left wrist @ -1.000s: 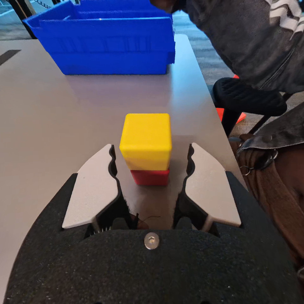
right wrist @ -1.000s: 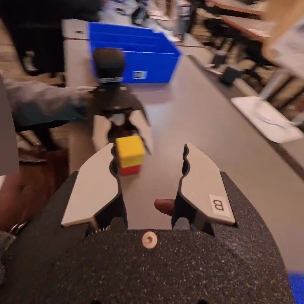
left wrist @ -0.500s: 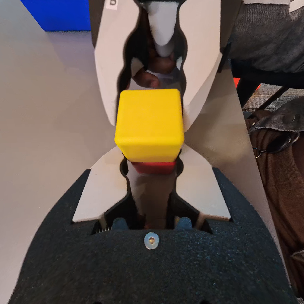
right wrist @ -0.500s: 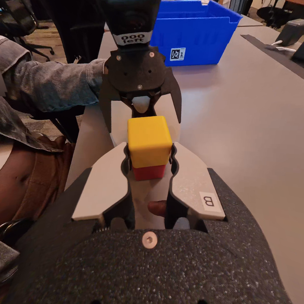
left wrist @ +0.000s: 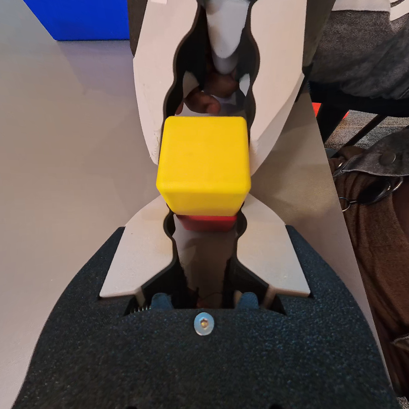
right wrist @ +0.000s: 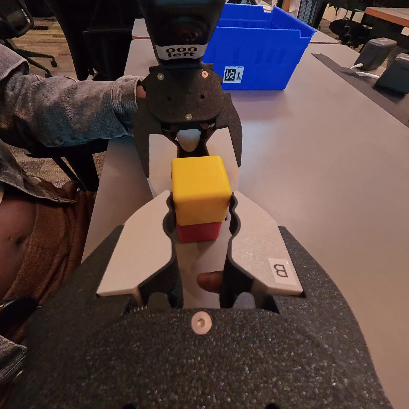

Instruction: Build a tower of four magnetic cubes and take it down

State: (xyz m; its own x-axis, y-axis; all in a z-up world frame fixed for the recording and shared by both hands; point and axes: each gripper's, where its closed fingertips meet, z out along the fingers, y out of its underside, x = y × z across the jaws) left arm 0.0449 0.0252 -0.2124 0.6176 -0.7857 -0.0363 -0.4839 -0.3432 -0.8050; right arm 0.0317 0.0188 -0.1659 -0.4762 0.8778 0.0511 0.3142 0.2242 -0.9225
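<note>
The yellow cube (left wrist: 203,163) sits on top of the red cube (left wrist: 207,223), and the two-cube stack stands on the grey table (left wrist: 66,155), near its edge on the person's side. In the right wrist view the yellow cube (right wrist: 200,188) is squarely on the red cube (right wrist: 199,231).

A second ago the stack stood free, with both tools spread wide and short of it. Half a second ago both had already closed in, and little has changed since: the stack is in the same spot and the two tools face each other across it.

The left gripper (left wrist: 204,208) has its jaws narrowed around the bottom of the yellow cube, its fingertips (left wrist: 155,210) right against the cube's lower corners where it meets the red one; whether they press cannot be told. The right gripper (right wrist: 200,205) pinches the yellow cube, its pads (right wrist: 169,207) tight on both sides. From the left wrist view the right gripper (left wrist: 204,141) reaches in from the far side, flanking the same cube.

A grey denim sleeve (right wrist: 66,106) leads to the left gripper (right wrist: 188,155). Behind, a blue bin (right wrist: 254,44) rests farther along the table.
</note>
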